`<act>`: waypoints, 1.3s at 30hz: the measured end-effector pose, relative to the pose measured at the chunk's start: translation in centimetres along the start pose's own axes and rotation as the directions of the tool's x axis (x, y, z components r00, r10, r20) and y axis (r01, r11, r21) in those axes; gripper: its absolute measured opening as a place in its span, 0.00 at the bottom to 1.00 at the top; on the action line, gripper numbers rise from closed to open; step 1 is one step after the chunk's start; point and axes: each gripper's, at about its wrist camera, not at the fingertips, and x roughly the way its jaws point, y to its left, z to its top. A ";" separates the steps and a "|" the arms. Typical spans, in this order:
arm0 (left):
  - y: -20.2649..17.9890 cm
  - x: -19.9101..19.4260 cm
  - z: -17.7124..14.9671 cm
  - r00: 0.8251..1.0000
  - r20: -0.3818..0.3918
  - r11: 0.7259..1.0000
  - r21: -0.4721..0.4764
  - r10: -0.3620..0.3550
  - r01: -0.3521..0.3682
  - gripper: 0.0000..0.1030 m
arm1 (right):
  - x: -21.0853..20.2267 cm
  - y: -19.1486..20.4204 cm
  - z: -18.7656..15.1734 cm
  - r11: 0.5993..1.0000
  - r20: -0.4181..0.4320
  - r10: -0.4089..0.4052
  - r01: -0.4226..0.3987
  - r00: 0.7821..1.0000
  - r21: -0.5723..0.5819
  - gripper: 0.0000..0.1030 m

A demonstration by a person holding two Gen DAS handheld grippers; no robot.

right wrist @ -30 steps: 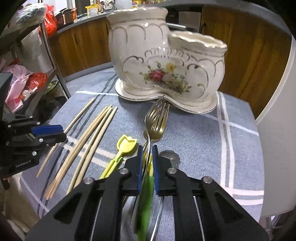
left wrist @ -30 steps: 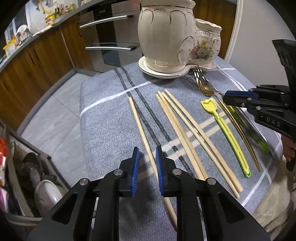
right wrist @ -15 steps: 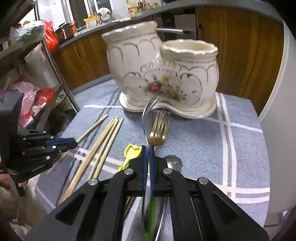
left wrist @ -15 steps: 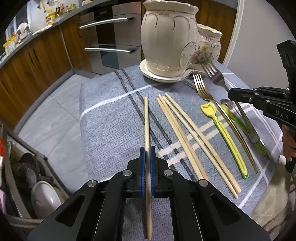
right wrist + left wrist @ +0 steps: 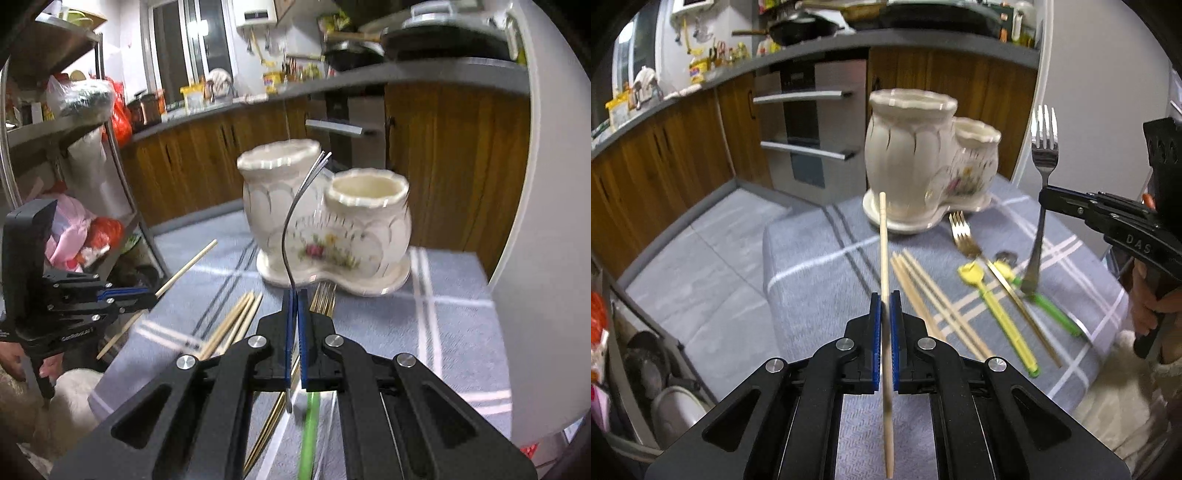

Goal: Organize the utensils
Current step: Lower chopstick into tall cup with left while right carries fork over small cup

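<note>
Left hand-held gripper (image 5: 885, 295) clamped on a chopstick (image 5: 884, 236), right hand-held gripper (image 5: 294, 295) clamped on a silver fork (image 5: 295, 210), both held above the counter (image 5: 812, 266), ceramic holder (image 5: 916, 162) behind.

Both wrist cameras look forward and downward from close range, sharing the ceramic holder (image 5: 923, 162) (image 5: 325, 221).

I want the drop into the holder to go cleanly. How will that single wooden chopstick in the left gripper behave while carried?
The thin pale wooden chopstick looks stiff and light: it stays straight though held near its lower part. The left gripper pinches only a narrow round shaft, so it may pivot or slip. Its long free end could knock the cream ceramic utensil holder.
</note>
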 end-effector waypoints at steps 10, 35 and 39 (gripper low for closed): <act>-0.4 -3.4 3.1 0.979 0.193 0.997 -0.004 -0.071 0.073 0.05 | -2.0 0.4 2.7 0.999 0.160 -0.028 0.033 0.987 -0.030 0.02; -0.7 2.7 18.3 0.833 0.553 0.993 -0.084 -0.024 0.084 0.05 | 1.2 -4.2 8.7 0.977 0.397 -0.203 0.160 0.895 0.139 0.02; -0.8 4.9 18.5 0.832 0.554 0.997 -0.080 0.035 0.011 0.05 | 2.7 -6.2 8.0 0.974 0.339 -0.186 0.127 0.922 0.189 0.02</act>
